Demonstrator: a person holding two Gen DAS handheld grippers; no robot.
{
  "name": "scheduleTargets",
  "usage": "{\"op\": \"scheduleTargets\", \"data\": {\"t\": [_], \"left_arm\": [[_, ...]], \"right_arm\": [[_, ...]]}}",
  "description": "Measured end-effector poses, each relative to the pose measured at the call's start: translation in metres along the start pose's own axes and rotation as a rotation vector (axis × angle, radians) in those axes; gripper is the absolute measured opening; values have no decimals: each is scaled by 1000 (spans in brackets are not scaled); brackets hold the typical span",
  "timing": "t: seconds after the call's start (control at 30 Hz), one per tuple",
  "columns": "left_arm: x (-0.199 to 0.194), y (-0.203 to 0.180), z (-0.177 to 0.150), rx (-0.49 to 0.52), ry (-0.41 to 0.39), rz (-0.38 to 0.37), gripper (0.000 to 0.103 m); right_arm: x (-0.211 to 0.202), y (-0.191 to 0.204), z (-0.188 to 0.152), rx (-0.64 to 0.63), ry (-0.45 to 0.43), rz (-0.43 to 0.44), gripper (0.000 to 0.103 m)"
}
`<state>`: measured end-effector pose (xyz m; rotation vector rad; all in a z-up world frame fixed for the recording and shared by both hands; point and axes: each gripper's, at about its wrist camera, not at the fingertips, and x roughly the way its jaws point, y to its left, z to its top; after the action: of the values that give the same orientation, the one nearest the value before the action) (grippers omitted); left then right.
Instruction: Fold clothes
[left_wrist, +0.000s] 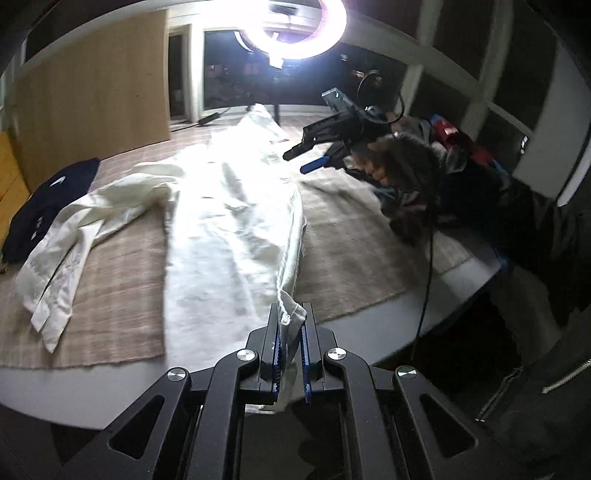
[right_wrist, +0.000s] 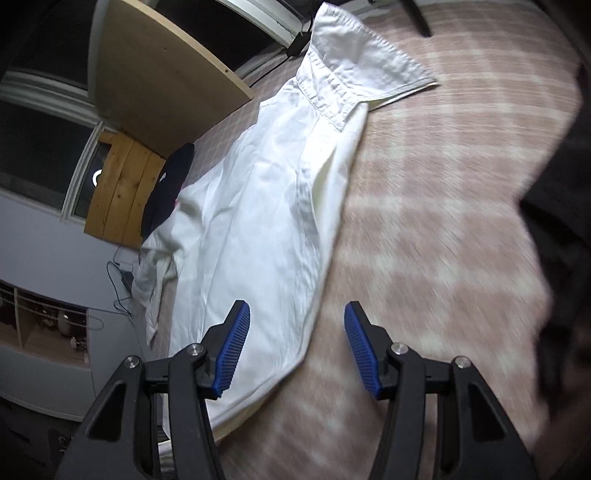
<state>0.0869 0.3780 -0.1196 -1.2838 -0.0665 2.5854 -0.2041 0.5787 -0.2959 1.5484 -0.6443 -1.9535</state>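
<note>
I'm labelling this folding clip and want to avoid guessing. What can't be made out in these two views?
- Left wrist view: the pile of clothes at far right is dark and blurred, partly behind the right gripper; single garments can't be told apart.
- Left wrist view: glare from the ring light washes out the white shirt surface.
- Right wrist view: the shirt's near hem is hidden behind the gripper.
- Both views: the dark garment is too small to identify.

Ring light glares overhead; dim, blurred fisheye edges

Glowing ring light, plaid blanket, wooden board
</note>
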Motion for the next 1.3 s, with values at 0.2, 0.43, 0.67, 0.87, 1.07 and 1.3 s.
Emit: {"op": "scheduleTargets", "data": {"t": [0.2,0.43,0.67,0.87,1.07,1.3], "left_arm": [[2,5,0,-53,28,-31,8],[5,39,-6,-182,22,-60,8],[16,36,-14,-220,31,-135,8],[-4,30,-11,-212,-2,-130,8],[-18,20,-5,-192,-22,-145,8],[27,-17,-10,-164,111,-329,12]], "right_arm": [[27,7,32,-14,5,9,53],[22,36,45,-143,29,-85,11],[6,59,62,-178,13,-38,6],[19,65,74,-173,8,-40,6],[28,49,76,-164,6,-65,5],[37,24,70,-196,60,-211,2]]}}
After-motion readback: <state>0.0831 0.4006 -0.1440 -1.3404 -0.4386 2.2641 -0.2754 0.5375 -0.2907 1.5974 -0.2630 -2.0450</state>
